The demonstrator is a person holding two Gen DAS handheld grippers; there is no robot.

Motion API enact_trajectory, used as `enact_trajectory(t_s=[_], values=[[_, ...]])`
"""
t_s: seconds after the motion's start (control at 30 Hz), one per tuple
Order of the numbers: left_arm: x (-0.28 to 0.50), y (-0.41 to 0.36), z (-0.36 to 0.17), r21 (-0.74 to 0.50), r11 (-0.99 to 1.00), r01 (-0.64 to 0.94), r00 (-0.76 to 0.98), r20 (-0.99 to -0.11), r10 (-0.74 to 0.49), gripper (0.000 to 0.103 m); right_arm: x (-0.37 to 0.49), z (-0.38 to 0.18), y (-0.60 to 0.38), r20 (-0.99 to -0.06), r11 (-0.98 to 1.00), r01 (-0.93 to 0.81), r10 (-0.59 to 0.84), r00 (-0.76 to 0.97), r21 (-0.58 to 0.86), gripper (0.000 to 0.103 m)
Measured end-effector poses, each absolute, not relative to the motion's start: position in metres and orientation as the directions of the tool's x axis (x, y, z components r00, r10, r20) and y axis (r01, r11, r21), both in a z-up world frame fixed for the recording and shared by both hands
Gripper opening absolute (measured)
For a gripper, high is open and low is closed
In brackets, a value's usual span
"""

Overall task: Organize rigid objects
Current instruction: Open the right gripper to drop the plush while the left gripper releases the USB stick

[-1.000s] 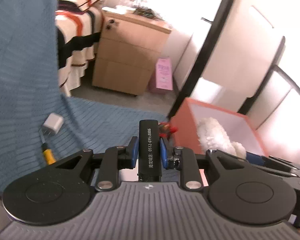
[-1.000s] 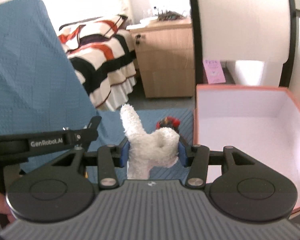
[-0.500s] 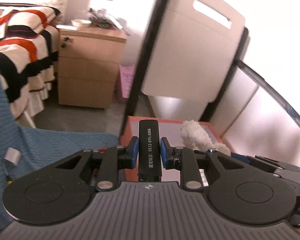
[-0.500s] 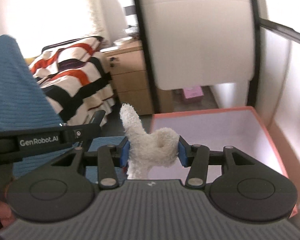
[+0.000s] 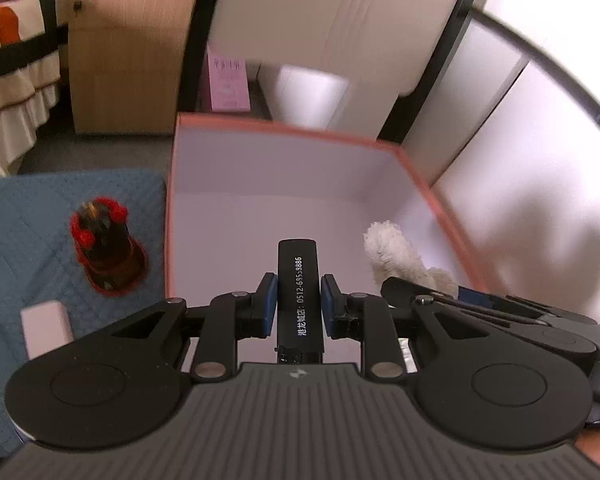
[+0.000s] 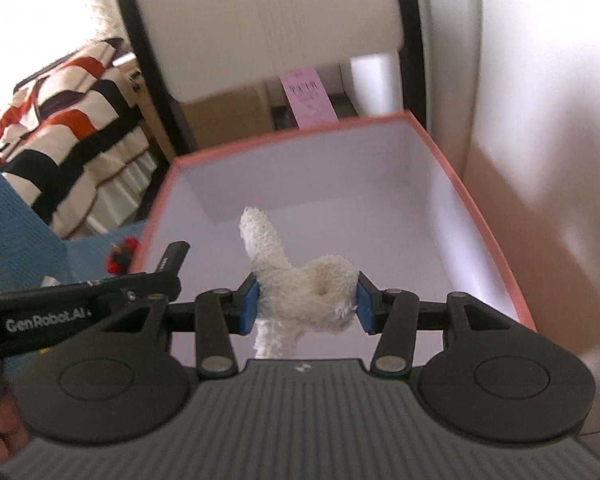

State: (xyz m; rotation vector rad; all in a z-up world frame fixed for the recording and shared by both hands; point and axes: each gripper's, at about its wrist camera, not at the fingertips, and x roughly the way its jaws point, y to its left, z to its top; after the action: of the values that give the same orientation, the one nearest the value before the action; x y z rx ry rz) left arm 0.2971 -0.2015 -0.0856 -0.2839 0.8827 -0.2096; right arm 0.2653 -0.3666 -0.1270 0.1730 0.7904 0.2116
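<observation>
My left gripper (image 5: 298, 300) is shut on a black bar-shaped object with white printed digits (image 5: 299, 280), held above the near part of an orange-rimmed box with a white inside (image 5: 284, 136). My right gripper (image 6: 306, 300) is shut on a white fluffy plush piece (image 6: 300, 288), also over the box (image 6: 480, 216). The plush (image 5: 392, 252) and the right gripper show at the right of the left wrist view. The black object's tip (image 6: 174, 256) and the left gripper show at the left of the right wrist view.
A red and black domed object (image 5: 106, 248) and a white block (image 5: 46, 328) lie on the blue quilted cloth (image 5: 28, 216) left of the box. Behind stand a white chair (image 5: 332, 28), a wooden cabinet (image 5: 124, 56), a pink package (image 5: 228, 80) and a striped bed (image 6: 60, 92).
Both grippers have moved right and forward from over the blue cloth to above the box, tilting downward. Each still holds its object.
</observation>
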Motion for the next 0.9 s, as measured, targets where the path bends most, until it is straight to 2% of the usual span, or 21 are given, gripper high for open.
enact_trajectory(t_s=[0.27, 0.33, 0.47, 0.63, 0.9], values=[[0.303, -0.206, -0.11, -0.309, 0.951, 0.028, 0.587, -0.765, -0.266, 0.029, 0.271, -0.155, -0.378, -0.733, 0.973, -0.073, 0.213, 0.646, 0.218, 0.053], [0.304, -0.205, -0.111, -0.294, 0.956, 0.013, 0.58, -0.776, -0.247, 0.044, 0.271, -0.158, -0.379, -0.741, 0.974, -0.067, 0.209, 0.638, 0.217, 0.053], [0.3, -0.199, -0.1, -0.289, 0.957, 0.018, 0.597, -0.765, -0.242, 0.049, 0.269, -0.153, -0.381, -0.738, 0.968, -0.058, 0.223, 0.637, 0.243, 0.055], [0.288, -0.19, -0.074, -0.302, 0.953, 0.029, 0.635, -0.73, -0.25, 0.054, 0.261, -0.128, -0.377, -0.702, 0.967, -0.078, 0.23, 0.674, 0.241, 0.055], [0.264, -0.162, -0.022, -0.284, 0.958, 0.028, 0.692, -0.686, -0.224, 0.056, 0.237, -0.077, -0.354, -0.616, 0.954, -0.123, 0.271, 0.74, 0.273, 0.055]])
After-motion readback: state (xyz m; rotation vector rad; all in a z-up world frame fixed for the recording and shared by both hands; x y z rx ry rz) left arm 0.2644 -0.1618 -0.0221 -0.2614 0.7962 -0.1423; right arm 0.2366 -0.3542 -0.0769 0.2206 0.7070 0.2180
